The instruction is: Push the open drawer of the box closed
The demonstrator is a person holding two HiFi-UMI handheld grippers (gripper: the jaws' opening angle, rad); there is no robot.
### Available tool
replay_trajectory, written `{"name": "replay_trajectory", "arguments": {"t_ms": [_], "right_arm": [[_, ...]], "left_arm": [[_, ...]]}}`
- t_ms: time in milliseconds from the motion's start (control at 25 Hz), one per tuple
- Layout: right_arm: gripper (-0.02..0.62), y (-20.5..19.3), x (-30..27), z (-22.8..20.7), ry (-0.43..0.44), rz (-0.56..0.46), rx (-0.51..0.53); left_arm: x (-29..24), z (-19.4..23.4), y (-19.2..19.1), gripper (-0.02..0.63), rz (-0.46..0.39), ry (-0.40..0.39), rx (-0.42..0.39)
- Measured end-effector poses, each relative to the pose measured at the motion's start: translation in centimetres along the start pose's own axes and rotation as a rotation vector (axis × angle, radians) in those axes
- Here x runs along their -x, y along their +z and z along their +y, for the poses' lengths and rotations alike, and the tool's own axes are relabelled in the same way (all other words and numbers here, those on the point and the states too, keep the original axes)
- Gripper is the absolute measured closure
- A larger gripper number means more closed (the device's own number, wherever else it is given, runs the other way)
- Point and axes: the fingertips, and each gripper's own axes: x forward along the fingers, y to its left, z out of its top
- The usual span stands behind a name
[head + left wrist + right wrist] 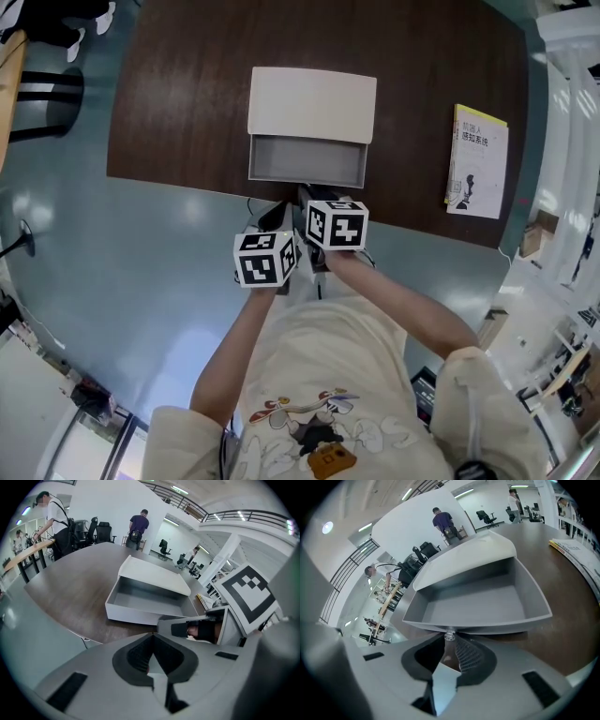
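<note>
The drawer (487, 626) gapes at 12 o'clock from the right gripper (447, 640) — fingers slightly apart at its knob (449, 636) — so a skewed push might jam it or slide the box (464, 550), the left gripper (151, 636), fingers together, bracing nothing.

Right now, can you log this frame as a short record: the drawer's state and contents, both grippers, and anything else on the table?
box: white, on the dark table
drawer: open, pulled toward the person, empty
knob: small, silver, on the drawer's front
left gripper: jaws together, empty, short of the drawer
right gripper: tips at the knob, jaws slightly apart; cannot tell whether they press on it
book: lying flat, right of the box, apart from it
task: drawer not yet closed
</note>
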Motion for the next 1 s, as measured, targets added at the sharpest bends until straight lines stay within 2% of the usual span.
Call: {"name": "replay_trajectory", "arguments": {"t_ms": [1000], "right_arm": [[0.522, 4.7, -1.5, -0.9, 0.018, -0.027, 0.011]], "left_arm": [[-0.3, -0.8, 0.8, 0.600, -0.019, 0.014, -0.001]]}}
